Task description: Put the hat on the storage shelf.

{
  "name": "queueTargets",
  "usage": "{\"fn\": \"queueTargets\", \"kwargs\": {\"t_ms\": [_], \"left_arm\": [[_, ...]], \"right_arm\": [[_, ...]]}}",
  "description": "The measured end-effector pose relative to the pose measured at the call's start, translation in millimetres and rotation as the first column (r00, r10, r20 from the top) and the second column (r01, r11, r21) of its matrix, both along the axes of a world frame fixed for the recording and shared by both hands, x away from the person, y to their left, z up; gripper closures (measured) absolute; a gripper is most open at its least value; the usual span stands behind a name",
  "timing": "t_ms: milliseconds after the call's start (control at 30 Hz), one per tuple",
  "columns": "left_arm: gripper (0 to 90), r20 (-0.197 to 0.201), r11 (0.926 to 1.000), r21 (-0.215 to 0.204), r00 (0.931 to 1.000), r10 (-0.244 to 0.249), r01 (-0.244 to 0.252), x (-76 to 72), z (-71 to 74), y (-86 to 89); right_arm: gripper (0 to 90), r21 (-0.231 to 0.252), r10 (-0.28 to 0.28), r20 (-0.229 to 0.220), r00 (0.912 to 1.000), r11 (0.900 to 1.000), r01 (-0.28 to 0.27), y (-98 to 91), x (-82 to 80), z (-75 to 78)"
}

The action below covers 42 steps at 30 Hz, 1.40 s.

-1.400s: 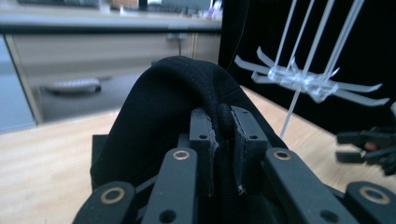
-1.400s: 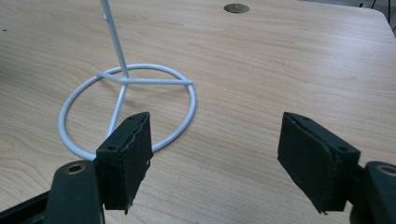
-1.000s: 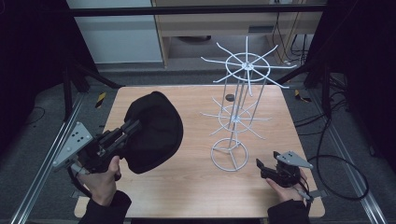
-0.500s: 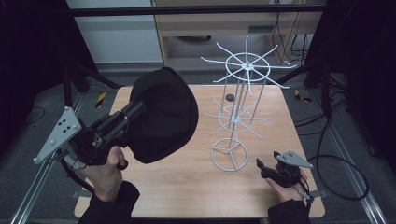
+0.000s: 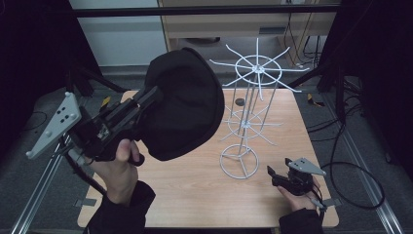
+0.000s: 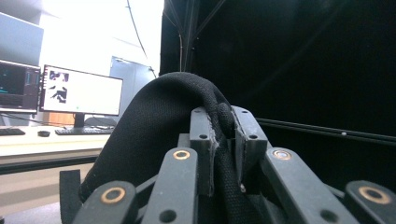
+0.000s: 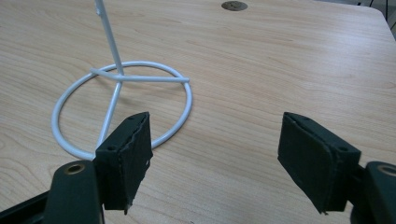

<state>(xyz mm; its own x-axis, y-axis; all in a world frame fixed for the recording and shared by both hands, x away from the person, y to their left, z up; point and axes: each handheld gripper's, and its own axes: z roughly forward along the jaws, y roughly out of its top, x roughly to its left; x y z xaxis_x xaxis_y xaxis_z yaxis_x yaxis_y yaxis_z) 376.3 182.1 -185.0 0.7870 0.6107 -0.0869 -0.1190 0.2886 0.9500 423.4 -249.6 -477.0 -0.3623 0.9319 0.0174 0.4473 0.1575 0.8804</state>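
The left tool [image 5: 146, 100], clamped on the black cap's [image 5: 182, 105] edge, has lifted it off the counter [image 5: 204, 195] toward the rack [image 5: 251, 117], probably to hang it, while the right tool [image 5: 282, 178] rests wide open near the front right corner

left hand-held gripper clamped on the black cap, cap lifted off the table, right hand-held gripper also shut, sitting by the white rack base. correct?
One error: the right hand-held gripper is open. The right gripper view shows its jaws wide apart with bare table between them. The rest holds: the left hand-held gripper is clamped on the black cap, lifted off the table, beside the white rack.
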Motion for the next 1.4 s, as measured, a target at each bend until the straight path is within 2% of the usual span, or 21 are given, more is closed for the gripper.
{"fn": "queueTargets", "kwargs": {"t_ms": [133,300,467,633,967,1200,1333,1400], "left_arm": [[79.5,-0.004,0.9999,-0.004,0.9999,-0.015,0.015,7.1,1.6,-13.1],[79.3,-0.037,0.9994,0.018,0.9989,-0.028,0.029,18.2,-5.1,-27.6],[78.7,-0.096,0.9991,0.039,0.9953,-0.016,0.020,30.0,-24.2,-32.0],[77.9,-0.143,0.9965,0.084,0.9897,0.008,0.004,39.0,-44.9,-32.7],[76.4,-0.210,0.9839,0.179,0.9772,0.031,0.007,52.2,-78.1,-41.3],[74.1,-0.210,0.9792,0.203,0.9768,0.044,-0.001,55.6,-82.8,-44.9],[65.4,-0.195,0.9733,0.228,0.9783,0.071,-0.025,53.7,-83.3,-43.3],[60.0,-0.184,0.9730,0.229,0.9802,0.074,-0.030,51.9,-84.2,-41.6]], "right_arm": [[26.0,0.000,0.002,0.000,1.0000,1.0000,-0.002,0.0,0.1,-0.1],[26.0,0.001,0.004,-0.002,1.0000,1.0000,-0.004,0.0,0.2,-0.2],[26.0,0.001,0.006,-0.004,1.0000,1.0000,-0.006,0.1,0.3,-0.5],[26.1,-0.005,0.007,-0.004,1.0000,1.0000,-0.008,0.5,0.5,-0.9],[26.0,-0.006,0.007,-0.011,0.9999,1.0000,-0.007,1.2,0.6,-1.4],[26.1,-0.004,0.009,-0.013,0.9999,0.9999,-0.009,1.1,0.6,-1.6],[26.0,-0.004,0.009,-0.012,0.9999,1.0000,-0.009,1.2,0.6,-1.7],[26.0,-0.003,0.009,-0.011,0.9999,1.0000,-0.009,1.2,0.6,-1.7]]}}
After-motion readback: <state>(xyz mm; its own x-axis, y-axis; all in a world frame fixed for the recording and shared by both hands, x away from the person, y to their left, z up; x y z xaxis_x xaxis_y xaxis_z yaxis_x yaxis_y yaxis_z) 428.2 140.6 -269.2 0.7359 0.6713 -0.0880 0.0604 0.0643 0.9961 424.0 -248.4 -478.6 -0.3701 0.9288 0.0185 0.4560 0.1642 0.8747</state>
